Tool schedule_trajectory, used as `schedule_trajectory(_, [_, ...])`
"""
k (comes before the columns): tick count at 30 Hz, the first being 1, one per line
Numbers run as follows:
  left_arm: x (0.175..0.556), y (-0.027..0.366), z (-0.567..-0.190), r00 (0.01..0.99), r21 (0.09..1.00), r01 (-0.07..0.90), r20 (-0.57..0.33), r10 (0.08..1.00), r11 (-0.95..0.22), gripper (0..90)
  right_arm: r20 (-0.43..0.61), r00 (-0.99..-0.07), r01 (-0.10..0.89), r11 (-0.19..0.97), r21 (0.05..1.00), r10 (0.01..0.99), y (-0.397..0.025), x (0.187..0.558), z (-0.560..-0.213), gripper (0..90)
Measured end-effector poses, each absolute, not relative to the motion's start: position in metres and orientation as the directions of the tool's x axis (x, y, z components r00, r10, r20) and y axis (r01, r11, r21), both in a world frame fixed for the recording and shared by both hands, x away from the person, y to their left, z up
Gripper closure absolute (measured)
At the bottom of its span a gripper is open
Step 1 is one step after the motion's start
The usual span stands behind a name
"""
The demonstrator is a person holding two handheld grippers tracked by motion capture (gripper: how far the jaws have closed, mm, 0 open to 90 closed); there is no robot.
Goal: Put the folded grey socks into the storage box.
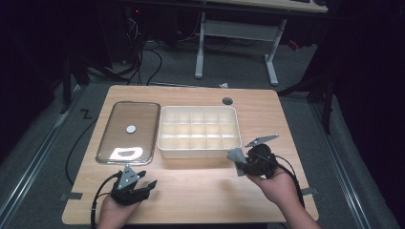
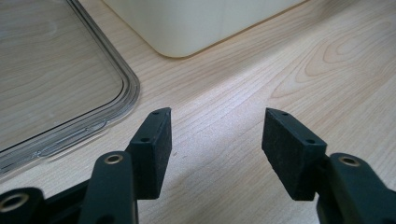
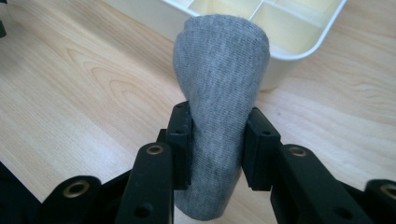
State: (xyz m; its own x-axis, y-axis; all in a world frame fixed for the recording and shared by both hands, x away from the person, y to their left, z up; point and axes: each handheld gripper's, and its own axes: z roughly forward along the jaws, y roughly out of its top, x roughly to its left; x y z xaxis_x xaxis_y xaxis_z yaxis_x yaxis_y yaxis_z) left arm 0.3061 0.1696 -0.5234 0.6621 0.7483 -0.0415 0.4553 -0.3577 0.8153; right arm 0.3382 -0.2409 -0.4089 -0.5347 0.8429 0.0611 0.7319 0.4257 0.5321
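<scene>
A grey rolled sock point(image 3: 218, 93) stands up between the jaws of my right gripper point(image 3: 217, 140), which is shut on it. In the high view the sock point(image 1: 236, 156) is held just in front of the near right corner of the cream divided box point(image 1: 199, 148). My left gripper point(image 1: 149, 182) rests low over the table at the front left, open with nothing between its fingers. In the left gripper view its pads point(image 2: 156, 144) frame bare wood, with the box's corner point(image 2: 187, 32) farther ahead.
A clear lid point(image 1: 128, 131) with a white round sticker lies flat left of the box; its rim point(image 2: 126, 93) is close to the left gripper. A grommet hole point(image 1: 227, 100) sits at the table's far edge. Tape marks lie at both front corners.
</scene>
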Motion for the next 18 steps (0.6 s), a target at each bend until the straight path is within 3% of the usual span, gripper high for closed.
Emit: schedule_trajectory(18, [0.305,0.172,-0.523,0.669,0.820,0.454,-0.056,0.741,-0.348,43.1,0.030,-0.496,0.799,0.442,0.407,0.868,-0.225,0.415,-0.396,69.9])
